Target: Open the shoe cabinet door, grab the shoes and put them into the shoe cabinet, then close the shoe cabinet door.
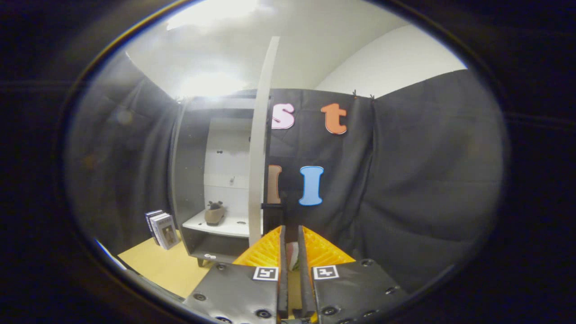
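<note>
The shoe cabinet (193,180) stands ahead to the left with dark side walls and a pale back panel. Its white door (258,157) is swung open and I see it edge-on, with a dark handle (272,215) low on its edge. A brown shoe (215,213) rests on the white shelf (225,226) inside. My gripper (290,231) is just right of the handle and below it, fingers drawn together with only a thin slit between them. A small pale thing shows through the slit; I cannot tell what it is.
Two boxes or books (162,229) stand upright on the yellow wooden floor (157,265) left of the cabinet. Black cloth wall (405,180) hangs behind and to the right of the door.
</note>
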The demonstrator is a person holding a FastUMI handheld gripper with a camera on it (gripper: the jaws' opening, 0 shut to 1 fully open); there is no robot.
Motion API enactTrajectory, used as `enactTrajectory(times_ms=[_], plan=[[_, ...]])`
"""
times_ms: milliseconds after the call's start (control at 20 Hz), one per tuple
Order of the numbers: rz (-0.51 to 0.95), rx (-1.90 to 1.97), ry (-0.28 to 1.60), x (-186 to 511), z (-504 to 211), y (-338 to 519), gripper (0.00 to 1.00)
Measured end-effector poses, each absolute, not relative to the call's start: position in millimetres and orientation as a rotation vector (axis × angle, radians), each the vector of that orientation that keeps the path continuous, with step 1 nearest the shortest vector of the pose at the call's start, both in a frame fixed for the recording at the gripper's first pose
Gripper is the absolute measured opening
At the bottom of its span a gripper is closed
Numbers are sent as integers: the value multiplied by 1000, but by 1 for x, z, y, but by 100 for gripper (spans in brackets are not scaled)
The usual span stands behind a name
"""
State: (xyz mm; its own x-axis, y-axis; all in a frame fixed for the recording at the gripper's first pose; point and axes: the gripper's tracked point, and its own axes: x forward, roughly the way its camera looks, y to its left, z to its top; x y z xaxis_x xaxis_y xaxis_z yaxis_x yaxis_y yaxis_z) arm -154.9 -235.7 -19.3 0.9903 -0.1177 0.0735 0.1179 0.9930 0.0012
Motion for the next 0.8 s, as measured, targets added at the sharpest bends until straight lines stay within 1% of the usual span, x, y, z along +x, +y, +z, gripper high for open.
enactTrajectory(times_ms=[50, 100, 300, 550, 800], plan=[[-109, 2, -64, -158, -25, -222, 14], [-73, 20, -76, -157, -25, -204, 18], [-41, 65, -55, -145, -44, -151, 37], [-8, 97, 105, -113, -118, -76, 37], [1, 127, 231, -81, -203, -23, 37]])
